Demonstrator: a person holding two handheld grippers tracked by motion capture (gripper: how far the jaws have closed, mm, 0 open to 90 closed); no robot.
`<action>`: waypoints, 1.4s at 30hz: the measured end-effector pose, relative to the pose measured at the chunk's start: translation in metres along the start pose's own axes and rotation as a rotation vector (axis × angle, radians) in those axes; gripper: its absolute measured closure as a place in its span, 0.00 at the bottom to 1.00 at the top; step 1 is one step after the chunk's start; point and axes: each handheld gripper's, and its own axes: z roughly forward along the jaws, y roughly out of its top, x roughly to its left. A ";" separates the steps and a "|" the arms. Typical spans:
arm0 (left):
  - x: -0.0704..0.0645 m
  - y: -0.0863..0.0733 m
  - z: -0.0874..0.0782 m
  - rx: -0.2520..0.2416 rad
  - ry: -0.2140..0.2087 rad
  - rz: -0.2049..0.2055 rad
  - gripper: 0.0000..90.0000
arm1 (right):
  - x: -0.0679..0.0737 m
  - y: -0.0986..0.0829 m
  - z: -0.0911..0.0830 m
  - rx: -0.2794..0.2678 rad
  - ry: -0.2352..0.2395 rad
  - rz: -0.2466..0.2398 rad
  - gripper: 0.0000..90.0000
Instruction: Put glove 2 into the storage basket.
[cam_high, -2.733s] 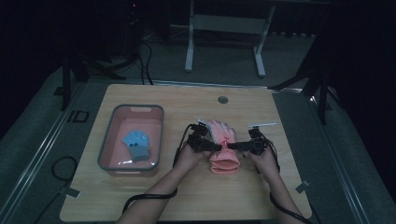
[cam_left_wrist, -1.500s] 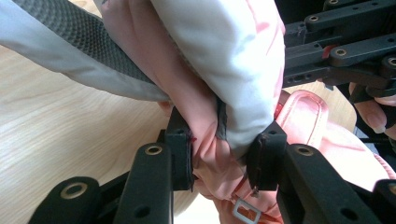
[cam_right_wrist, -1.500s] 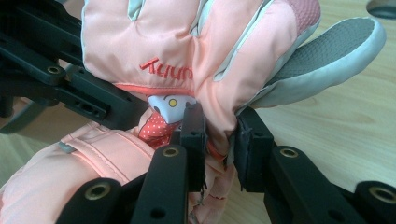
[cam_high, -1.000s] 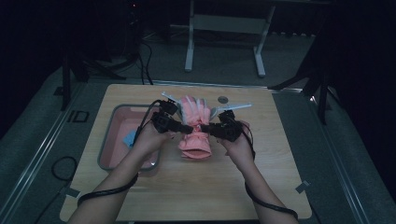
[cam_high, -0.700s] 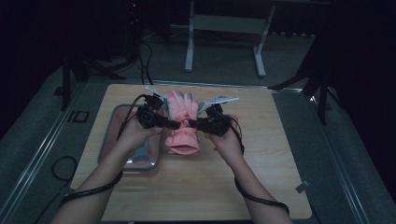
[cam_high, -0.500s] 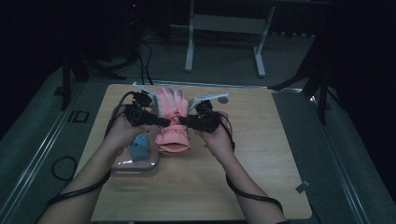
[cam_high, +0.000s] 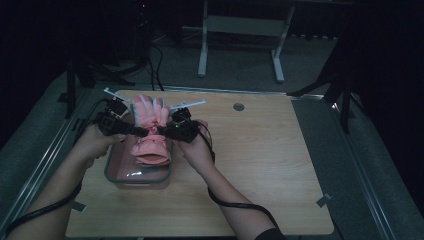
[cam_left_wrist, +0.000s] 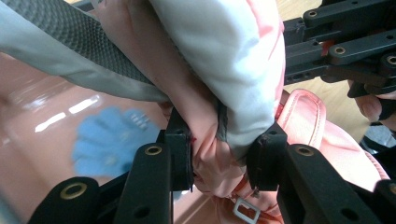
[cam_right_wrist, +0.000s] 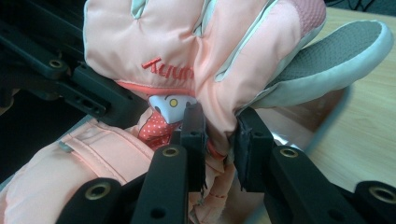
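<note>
- Both claws have the pink glove (cam_high: 150, 131) pinched at its wrist, one from each side. The left gripper (cam_high: 141, 133) comes in from the left of the high view, the right gripper (cam_high: 159, 132) from the right, and they nearly meet in the middle of the glove.
- Left gripper view: jaws clamped on a bunched fold of pink and white fabric (cam_left_wrist: 219, 140), with the other gripper showing at the upper right of that frame.
- Right gripper view: same deal, jaws squeezed onto a pleat of the glove (cam_right_wrist: 219, 126) just under the red lettering.
- What matters for the drop: the glove hangs over the grey-rimmed tub (cam_high: 111, 172) at the left of the table (cam_high: 280, 165), not beside it. Its long axis runs away from the person, fingers toward the top of the frame and cuff toward the bottom, which looks roughly in line with the tub's long side.
- The fingertips seem to poke past the tub's far rim, so I'd guess it needs to come back toward the person a touch before going down.
- There's a blue glove (cam_left_wrist: 109, 147) already lying in the tub, right under the left claw. Pink one would land on top of it.
- Neither hand is really nearer, it's an even two-handed carry.
</note>
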 end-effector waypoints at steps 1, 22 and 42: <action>0.007 -0.006 -0.001 -0.001 0.006 -0.007 0.74 | 0.002 0.000 0.004 0.003 -0.001 0.000 0.84; 0.050 -0.057 0.053 0.094 -0.048 -0.077 0.73 | 0.000 -0.046 0.065 0.190 -0.034 0.044 0.83; 0.046 -0.055 0.064 0.089 0.132 -0.065 0.47 | -0.002 -0.041 0.071 0.212 -0.106 0.016 0.69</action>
